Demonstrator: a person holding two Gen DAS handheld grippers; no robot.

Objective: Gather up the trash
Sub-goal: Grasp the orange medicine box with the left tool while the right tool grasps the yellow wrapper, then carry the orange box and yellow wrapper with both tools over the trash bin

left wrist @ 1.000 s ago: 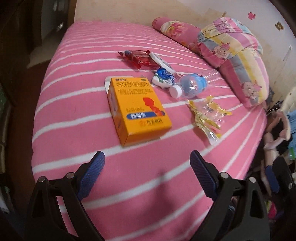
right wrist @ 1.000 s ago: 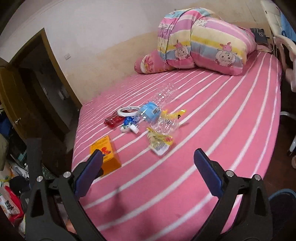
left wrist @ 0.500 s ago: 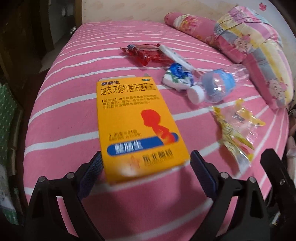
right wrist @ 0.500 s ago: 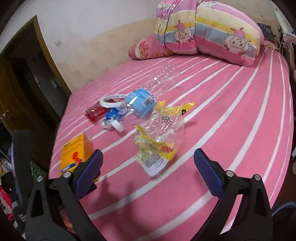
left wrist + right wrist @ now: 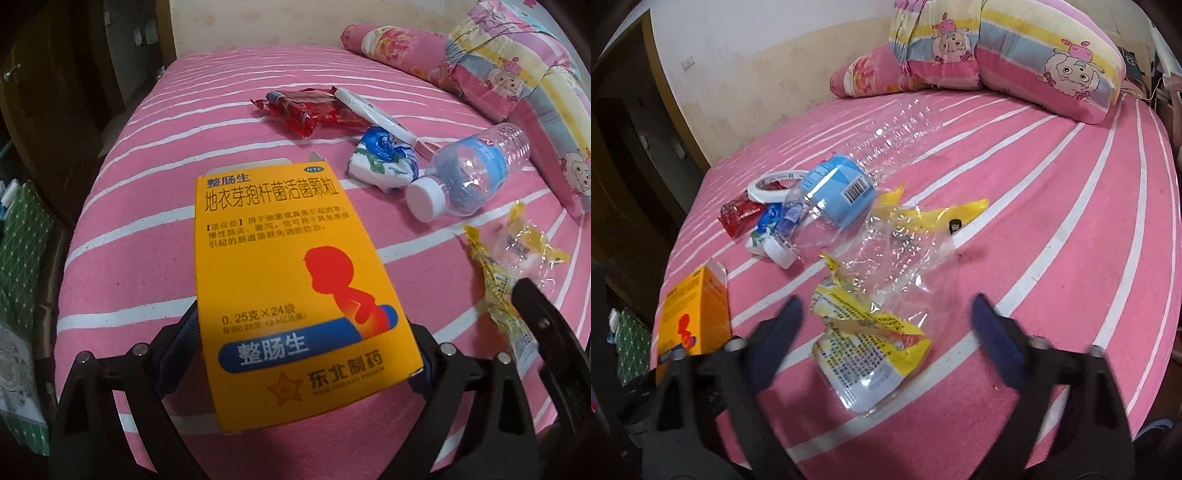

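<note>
- Since half a second ago, the orange medicine box [image 5: 295, 288] is brought deeper between the fingers of the left gripper [image 5: 306, 350]; its near end now overhangs the blue pads [image 5: 181, 347], which are seen flanking its two long edges.
- Whether the pads are already pressed on the carton cannot be told; the grasp is judged imminent, the first piece of trash nearly secured.
- In the same interval the right gripper [image 5: 886, 332] is moved close over the yellow-and-clear wrapper [image 5: 871, 332], jaws held wide, nothing gripped.
- In the left wrist view, the box's open flap at 12 o'clock is shown, with the red wrapper [image 5: 310, 110], crumpled blue-and-white packet [image 5: 384, 162] and plastic bottle [image 5: 469, 173] lying between 12 and 2 o'clock on the striped bed [image 5: 147, 221].
- Only in the right wrist view is the tape roll [image 5: 775, 184] seen plainly as a ring, and the box [image 5: 694, 314] seen at 9 o'clock near the bed's edge.
</note>
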